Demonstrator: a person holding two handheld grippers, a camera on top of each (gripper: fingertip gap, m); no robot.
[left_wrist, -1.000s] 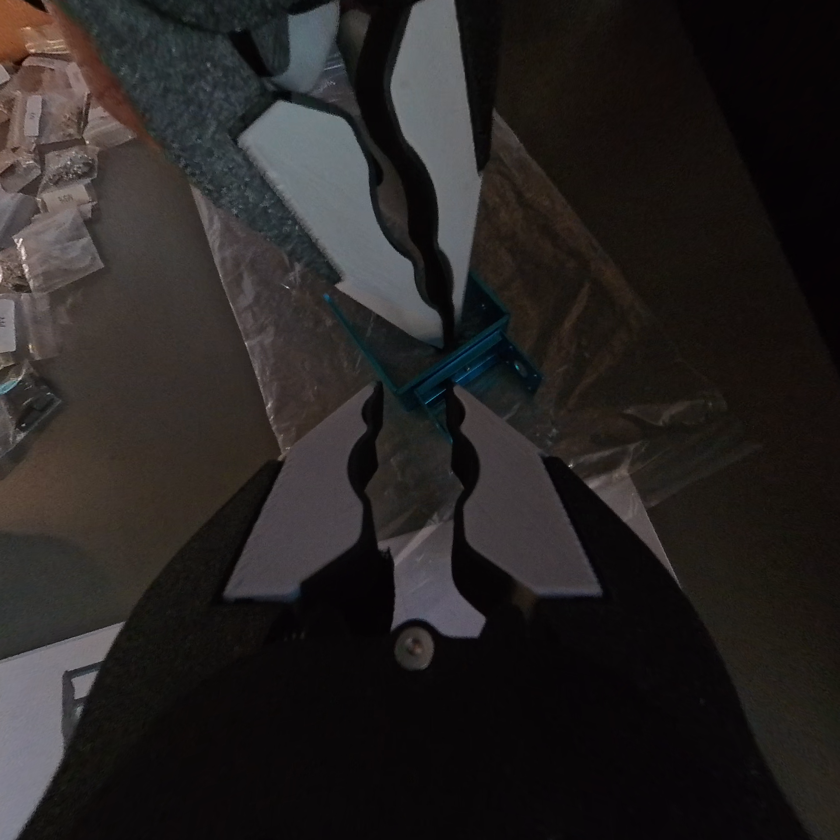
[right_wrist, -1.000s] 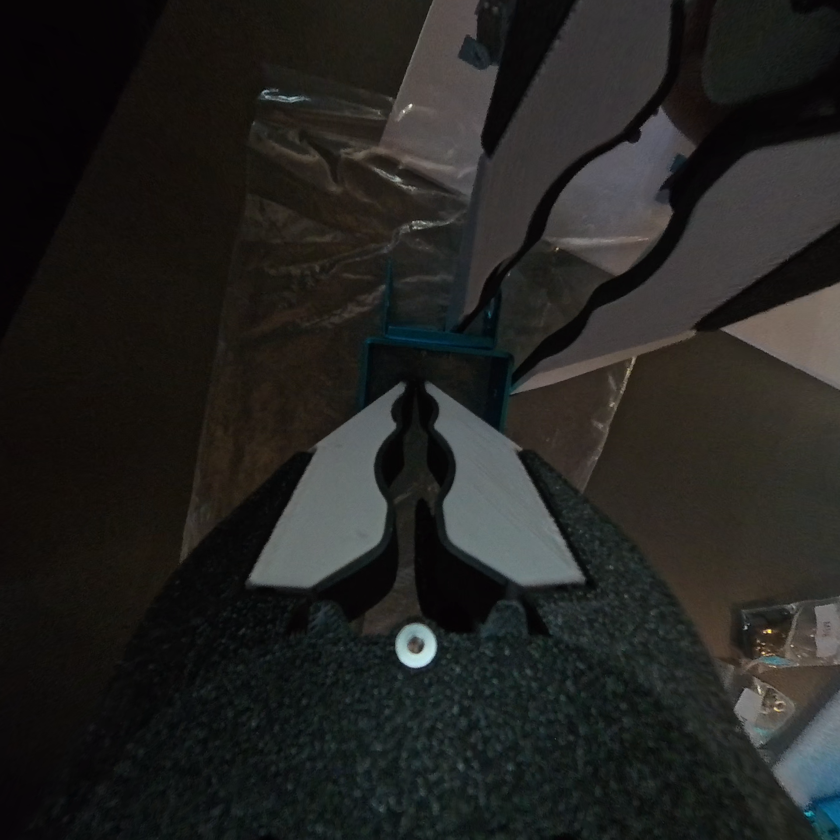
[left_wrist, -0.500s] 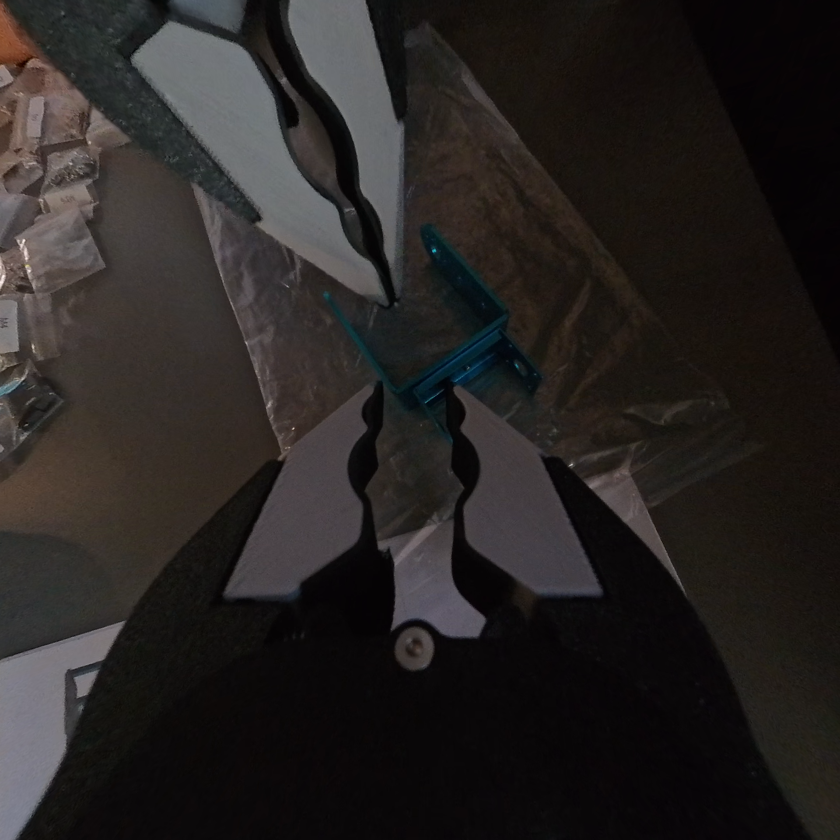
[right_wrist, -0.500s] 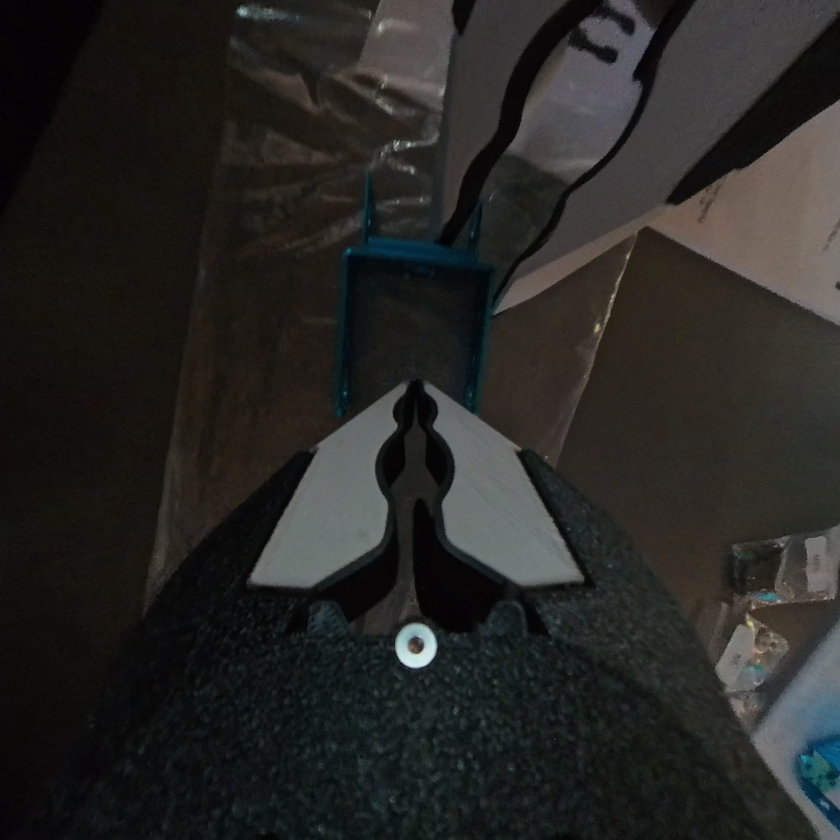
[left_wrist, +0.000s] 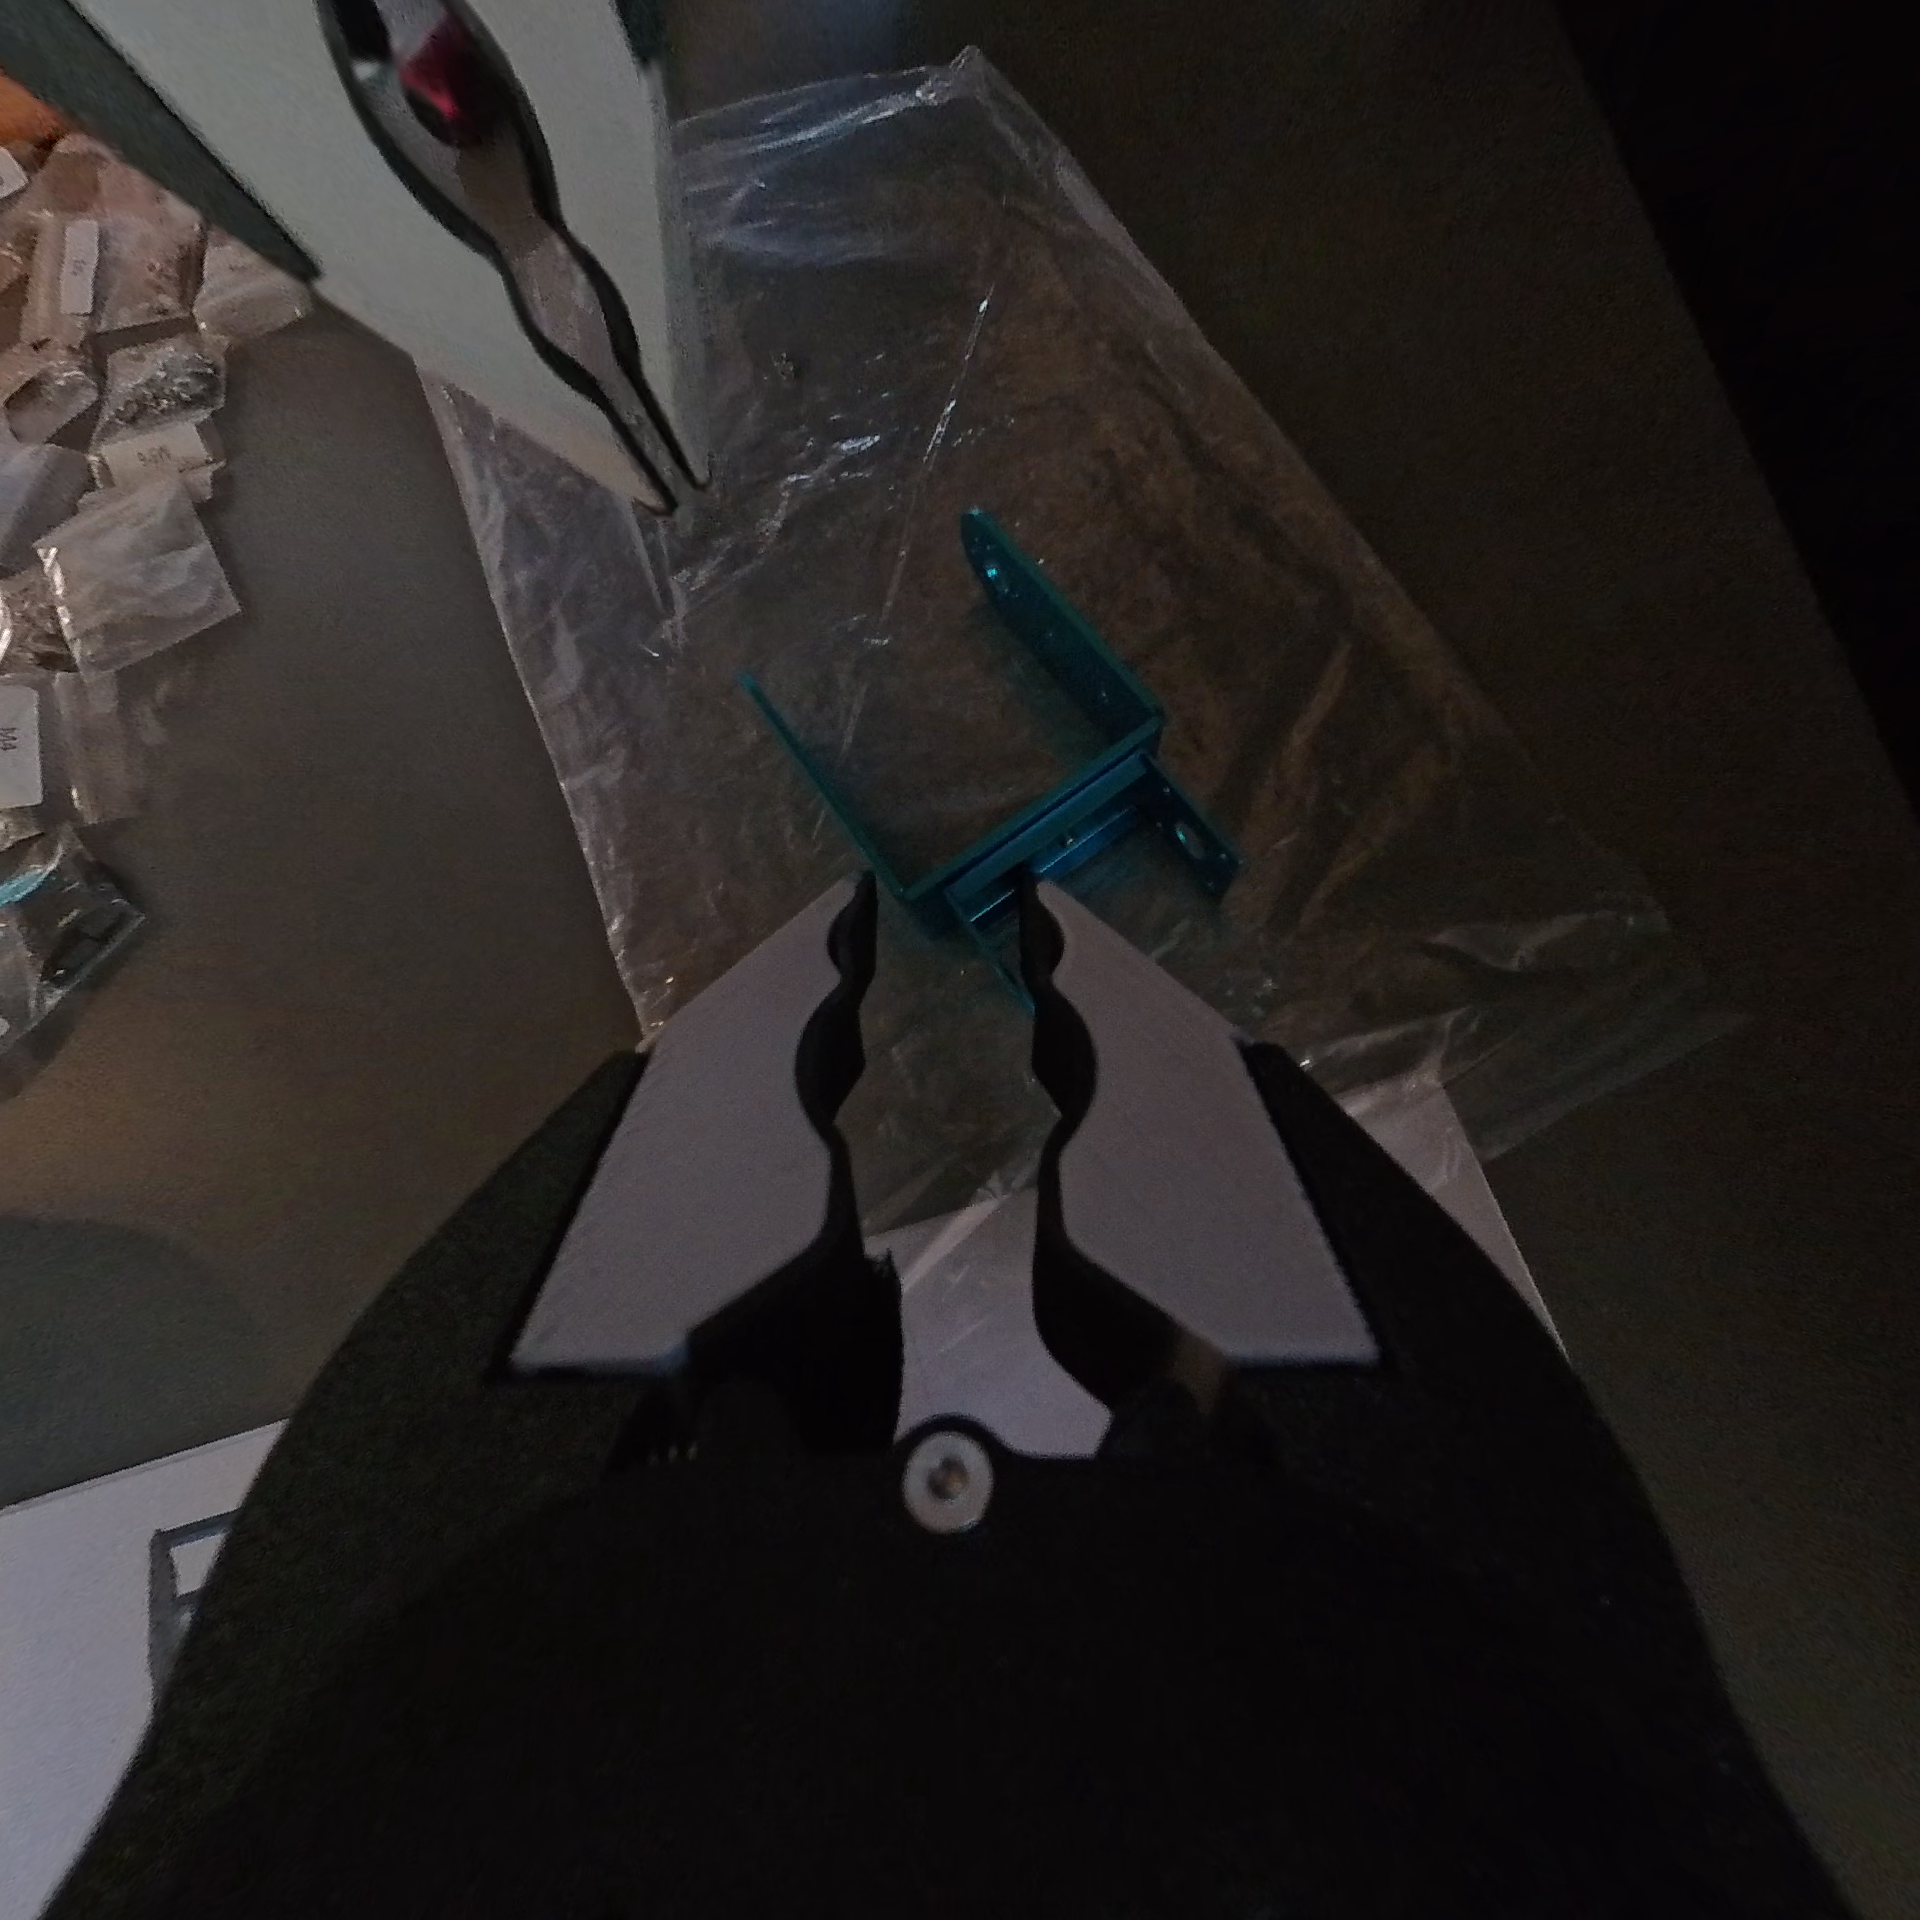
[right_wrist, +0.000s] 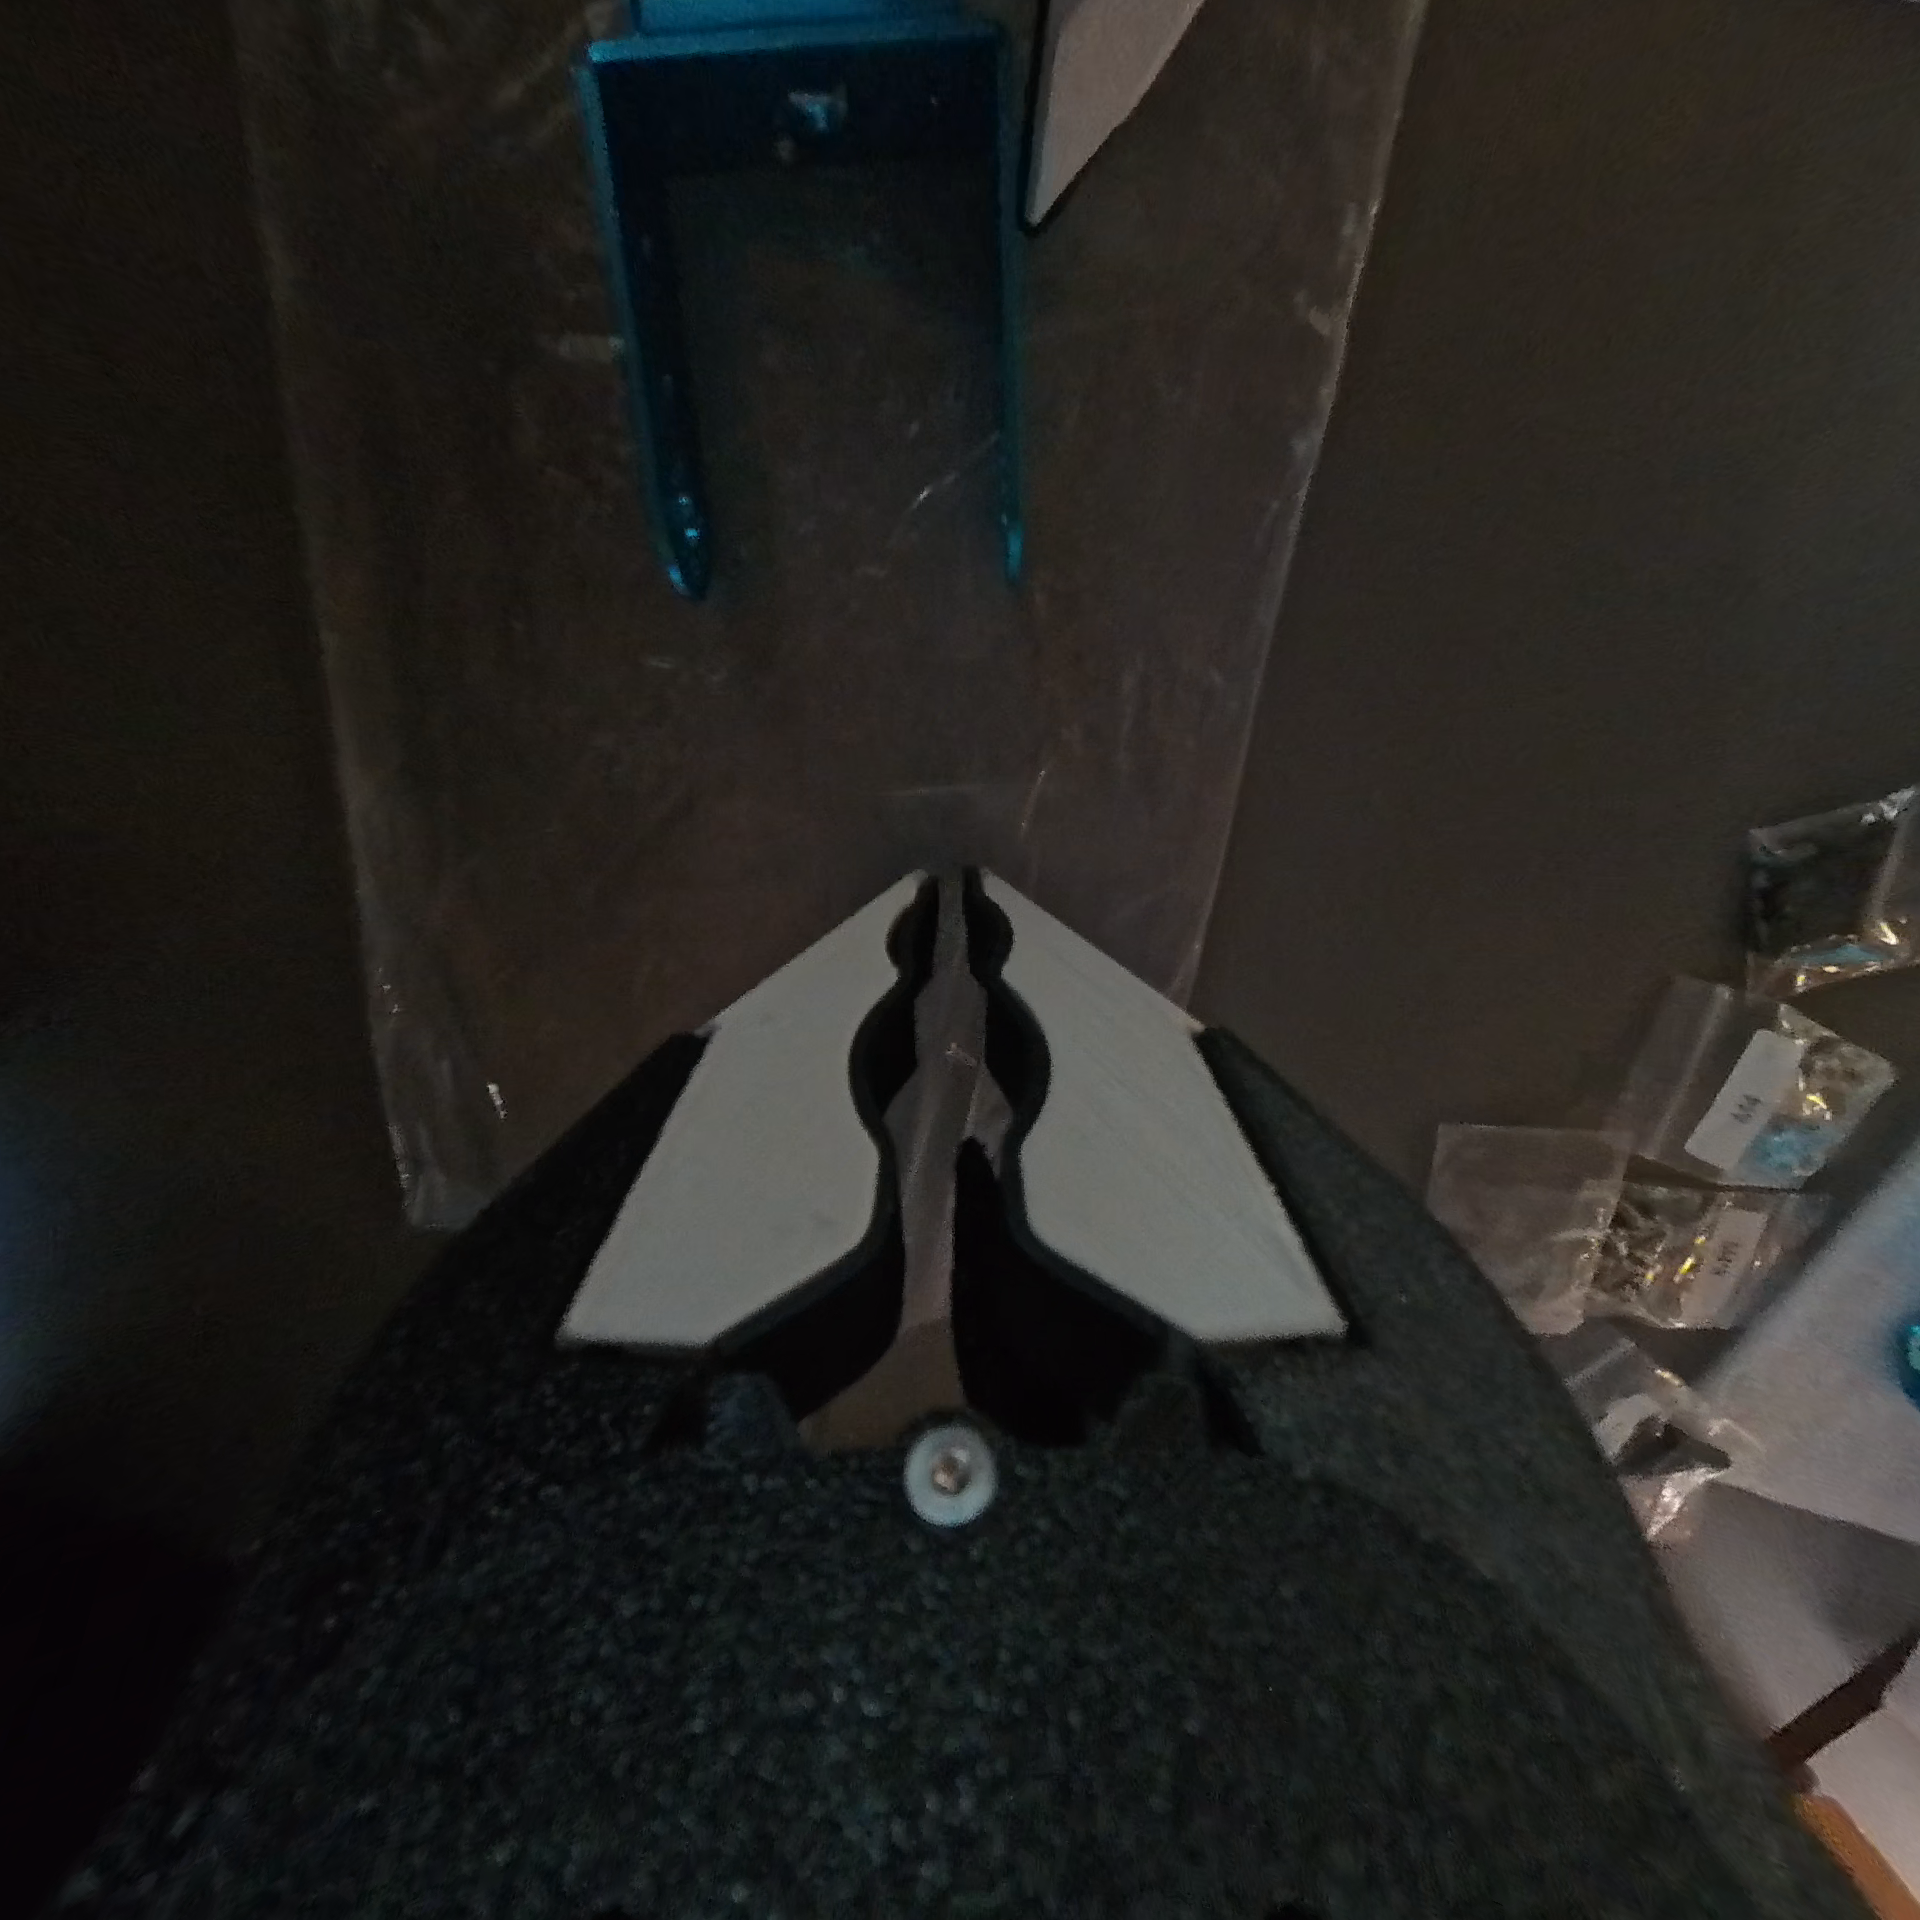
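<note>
A blue metal U-shaped bracket assembly (left_wrist: 1049, 821) lies on a clear plastic bag (left_wrist: 1039, 416) on a dark tabletop. My left gripper (left_wrist: 943, 883) is open, its tips right at the bracket's near corner, with one bracket leg running between them. My right gripper (left_wrist: 675, 499) shows at the upper left of the left wrist view, shut and empty, its tips on the bag away from the bracket. In the right wrist view the right gripper (right_wrist: 951, 873) is shut over the bag (right_wrist: 831, 727), the bracket (right_wrist: 727, 52) lies at the top, and one left finger (right_wrist: 1070, 135) shows beside it.
Several small clear bags of hardware (left_wrist: 114, 520) lie to the left of the plastic bag; they also show at the right of the right wrist view (right_wrist: 1766, 1143). A white paper sheet (left_wrist: 94, 1610) lies near me. A pale foam block (right_wrist: 1849, 1351) sits at the right edge. The grippers' ends are close to 11 cm from one another.
My right gripper has drawn back from the bracket's far end, staying shut. The left gripper and the bracket have not moved.
</note>
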